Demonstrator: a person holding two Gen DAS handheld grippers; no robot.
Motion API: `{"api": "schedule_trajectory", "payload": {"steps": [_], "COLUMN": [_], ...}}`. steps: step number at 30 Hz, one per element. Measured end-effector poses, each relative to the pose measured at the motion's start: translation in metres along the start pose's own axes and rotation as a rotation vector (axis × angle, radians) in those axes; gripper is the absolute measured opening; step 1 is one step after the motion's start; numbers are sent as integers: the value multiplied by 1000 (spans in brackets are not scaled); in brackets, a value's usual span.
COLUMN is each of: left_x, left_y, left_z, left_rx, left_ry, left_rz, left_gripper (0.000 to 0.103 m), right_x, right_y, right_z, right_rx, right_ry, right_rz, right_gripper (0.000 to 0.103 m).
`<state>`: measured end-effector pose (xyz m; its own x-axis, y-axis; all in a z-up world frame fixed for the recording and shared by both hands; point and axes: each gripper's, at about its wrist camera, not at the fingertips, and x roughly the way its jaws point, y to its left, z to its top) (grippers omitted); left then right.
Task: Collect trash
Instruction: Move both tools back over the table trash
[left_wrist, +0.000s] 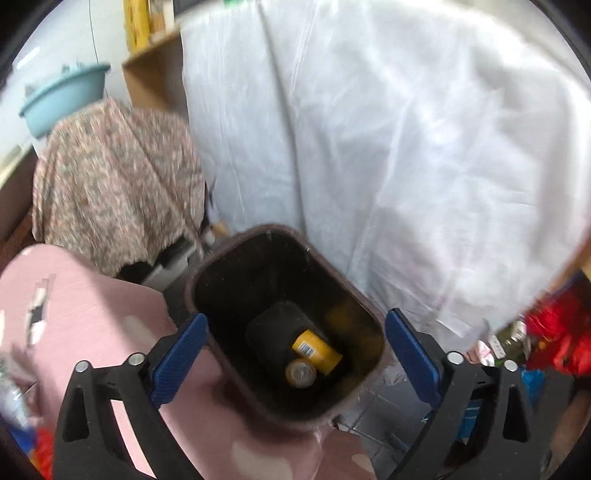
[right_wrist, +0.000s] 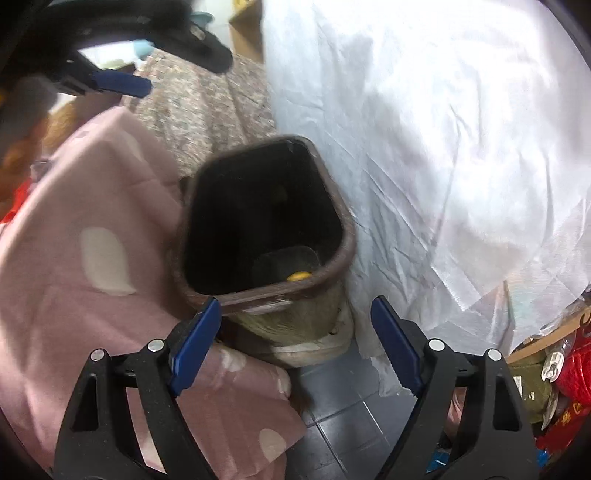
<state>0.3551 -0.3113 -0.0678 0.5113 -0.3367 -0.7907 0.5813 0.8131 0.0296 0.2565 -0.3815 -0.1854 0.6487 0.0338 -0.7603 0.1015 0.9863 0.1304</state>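
Fingers (left_wrist: 412, 354) of the left gripper (left_wrist: 295, 354) are standing spread wide, hovering over the open bin (left_wrist: 236, 240) with nothing between them and touching nothing. Inside the bin, a yellow carton (left_wrist: 317, 349) and a can (left_wrist: 301, 373) are lying at the bottom on something dark. The right gripper (right_wrist: 295, 354) is also gaping wide and empty, its fingers (right_wrist: 195, 350) hanging just in front of the bin's near rim; whether they touch it I cannot tell. The bin is standing on the floor (right_wrist: 343, 417) between a pink cloth (right_wrist: 92, 295) and a white sheet (right_wrist: 443, 147).
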Motion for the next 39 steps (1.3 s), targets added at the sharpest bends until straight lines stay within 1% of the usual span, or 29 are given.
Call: {"api": "schedule_trajectory", "payload": {"steps": [3,7,11,15,17,21,24,28,32,33,34,38,39], "left_x": [-47,-104,-152,-203,-222,-248,-261,-274,-282,-284,-285,-289,-289], "left_y": [11,36,72,108,125,156,174,196,216,221,226,241,243], "left_z": [-22,-57,-91,-129,-148,-183,-207,-237,-265,-271,-277,-300,-304], "left_rx": [24,17,-44,-117,-159,-257,-311,-355,-398,-409,-422,-467,-476], "left_ry": [-67,-129,-181,-260,-287,-292,-288,-262,-230,-227,-221,-210,-207], "left_rz": [-7,21,54,119,158,207,272,348,383,386,387,378,372], "left_gripper": [98,98,98,98,98,98,98,98,98,98,98,98,98], "right_x": [-17,-45,-78,-114,-128,-148,-158,-160,-154,-152,-149,-137,-133], "right_y": [20,55,89,128,146,188,229,285,328,334,341,363,368], "right_z": [1,6,11,16,17,21,23,24,25,25,26,29,30], "right_rx": [-45,-101,-149,-238,-271,-331,-394,-482,-523,-531,-539,-563,-571], "right_ry": [-29,-87,-153,-221,-244,-247,-235,-212,-175,-175,-171,-132,-128], "right_rz": [23,75,140,176,209,358,465,558,610,604,597,595,587], "right_gripper": [83,83,83,83,83,85,85,85,84,82,77,69,65]}}
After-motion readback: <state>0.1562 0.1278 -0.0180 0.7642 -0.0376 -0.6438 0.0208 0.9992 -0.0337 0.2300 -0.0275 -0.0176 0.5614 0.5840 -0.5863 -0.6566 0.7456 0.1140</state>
